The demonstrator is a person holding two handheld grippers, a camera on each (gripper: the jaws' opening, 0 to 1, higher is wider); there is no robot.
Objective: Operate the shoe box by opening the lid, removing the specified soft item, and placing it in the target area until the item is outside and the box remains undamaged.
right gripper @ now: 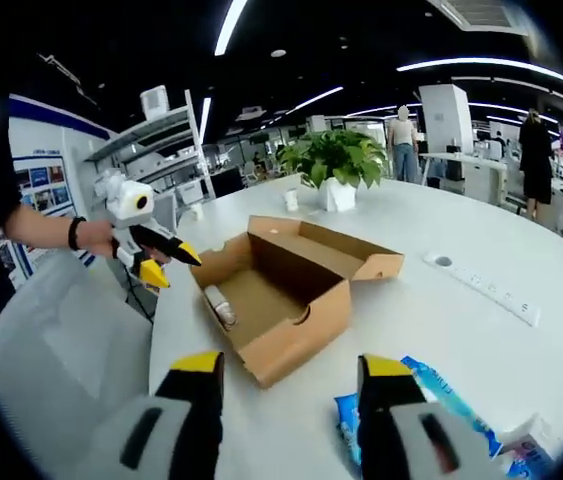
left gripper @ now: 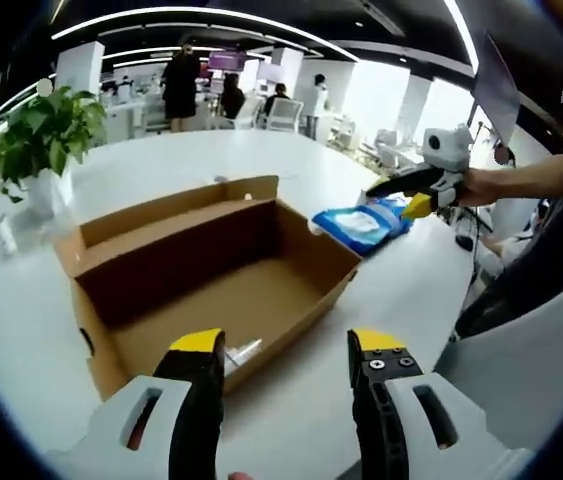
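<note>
Brown cardboard makes up the open shoe box [left gripper: 223,283] on the white table [left gripper: 161,165], and a small pale object [right gripper: 220,304] inside it, perhaps a rolled item, is hard to identify. The blue soft pack [left gripper: 363,224] is seen lying on the table just beside the box, cut off in the right gripper view behind the right gripper [right gripper: 288,385]; a potted plant [right gripper: 335,162] stands beyond. Both the left gripper [left gripper: 289,355] and the right one are held spread and empty, above the table.
</note>
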